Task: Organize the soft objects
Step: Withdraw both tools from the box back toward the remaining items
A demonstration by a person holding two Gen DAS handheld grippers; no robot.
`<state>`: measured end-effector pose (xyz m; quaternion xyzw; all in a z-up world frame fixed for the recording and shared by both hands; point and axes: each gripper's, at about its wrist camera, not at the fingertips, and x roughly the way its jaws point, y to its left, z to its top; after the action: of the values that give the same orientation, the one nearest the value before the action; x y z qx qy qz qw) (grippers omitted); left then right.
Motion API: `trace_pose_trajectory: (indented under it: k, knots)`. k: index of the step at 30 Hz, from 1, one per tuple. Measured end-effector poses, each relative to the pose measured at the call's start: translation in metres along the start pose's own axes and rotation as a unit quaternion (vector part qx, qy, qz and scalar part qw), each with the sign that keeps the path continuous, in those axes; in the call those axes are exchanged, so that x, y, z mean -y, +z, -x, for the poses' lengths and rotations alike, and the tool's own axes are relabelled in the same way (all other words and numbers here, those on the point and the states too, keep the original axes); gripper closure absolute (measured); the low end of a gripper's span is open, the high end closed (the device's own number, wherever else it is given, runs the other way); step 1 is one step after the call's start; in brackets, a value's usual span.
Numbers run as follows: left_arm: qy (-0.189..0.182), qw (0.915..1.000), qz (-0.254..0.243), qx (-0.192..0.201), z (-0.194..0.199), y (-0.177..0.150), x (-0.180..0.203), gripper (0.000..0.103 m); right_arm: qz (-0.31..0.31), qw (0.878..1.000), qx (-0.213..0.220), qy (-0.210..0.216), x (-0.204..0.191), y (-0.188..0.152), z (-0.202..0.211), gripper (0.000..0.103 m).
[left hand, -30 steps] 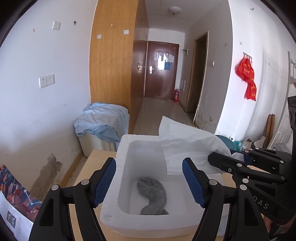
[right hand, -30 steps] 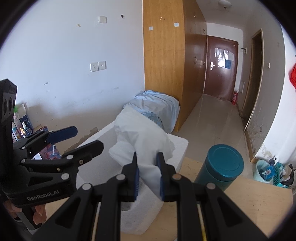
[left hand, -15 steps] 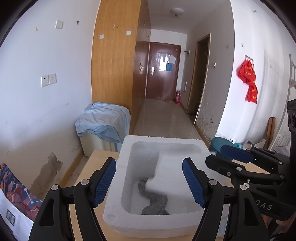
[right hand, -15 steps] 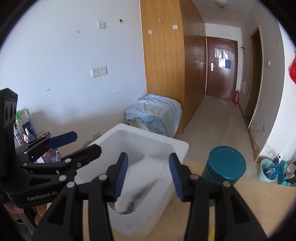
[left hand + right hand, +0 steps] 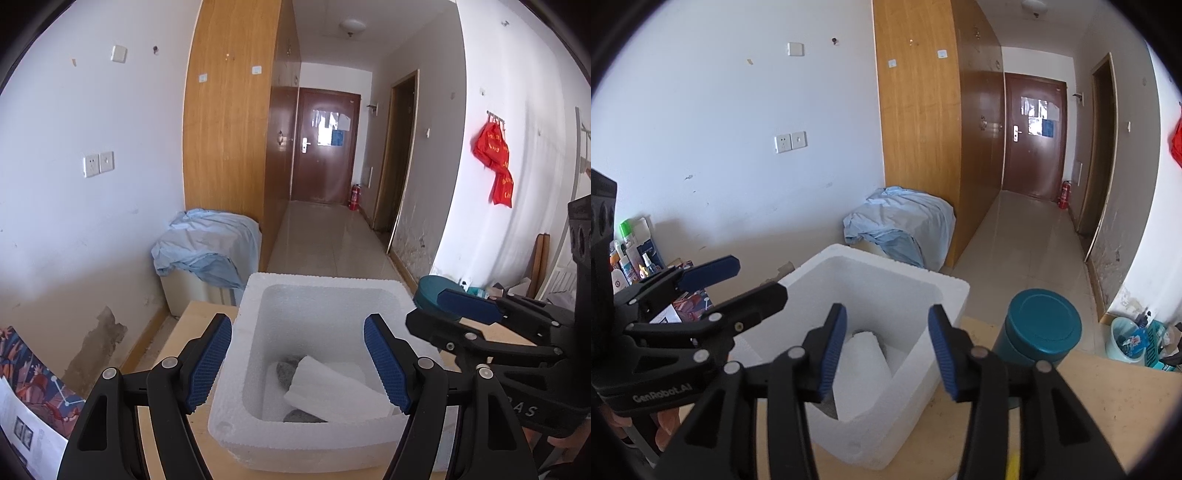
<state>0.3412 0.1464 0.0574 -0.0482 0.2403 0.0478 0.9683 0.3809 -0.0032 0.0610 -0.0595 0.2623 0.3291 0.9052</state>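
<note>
Bright, even daylight, soft shadows, sharp focus; strong fisheye bending and dark vignetted corners.

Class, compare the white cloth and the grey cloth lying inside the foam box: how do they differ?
The white cloth is smooth and lies on top; the grey cloth looks fuzzy and is mostly buried beneath it. The white cloth shows broadly, the grey cloth only as two small patches. Both rest inside the foam box, and neither is held by a gripper.

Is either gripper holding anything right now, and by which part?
Nothing is held. The left gripper and right gripper are both open over the foam box; the white cloth lies inside it, untouched.
</note>
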Motion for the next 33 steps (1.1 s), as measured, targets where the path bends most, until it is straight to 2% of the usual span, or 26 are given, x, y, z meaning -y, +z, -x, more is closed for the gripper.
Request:
trace_pose_trajectory:
  k: [10,13,19,23,26,31,33]
  knots:
    - [0.004,0.9999,-0.010,0.001,0.016,-0.006,0.004,0.028,-0.005,1.000,-0.003,-0.016,-0.003,-0.007,0.014,0.052]
    - [-0.003,0.9999,-0.015,0.002,0.024,-0.010,0.009,0.028,-0.010,1.000,-0.005,-0.026,-0.003,-0.013,0.023,0.043]
    - [-0.014,0.9995,-0.027,-0.002,0.045,-0.027,0.022,0.028,-0.022,0.999,-0.006,-0.040,-0.004,-0.031,0.044,0.042]
    - [-0.021,0.9989,-0.043,0.004,0.065,-0.039,0.034,0.027,-0.025,0.998,-0.006,-0.050,-0.006,-0.044,0.059,0.035]
    - [-0.023,0.9985,-0.049,0.011,0.081,-0.047,0.042,0.022,-0.029,0.998,-0.006,-0.056,-0.008,-0.052,0.069,0.034]
    - [-0.027,0.9981,-0.053,0.019,0.101,-0.059,0.050,0.022,-0.034,0.998,-0.001,-0.061,-0.008,-0.068,0.086,0.033]
    - [-0.031,0.9979,-0.053,0.017,0.107,-0.065,0.052,0.021,-0.040,0.997,0.002,-0.062,-0.008,-0.075,0.093,0.029]
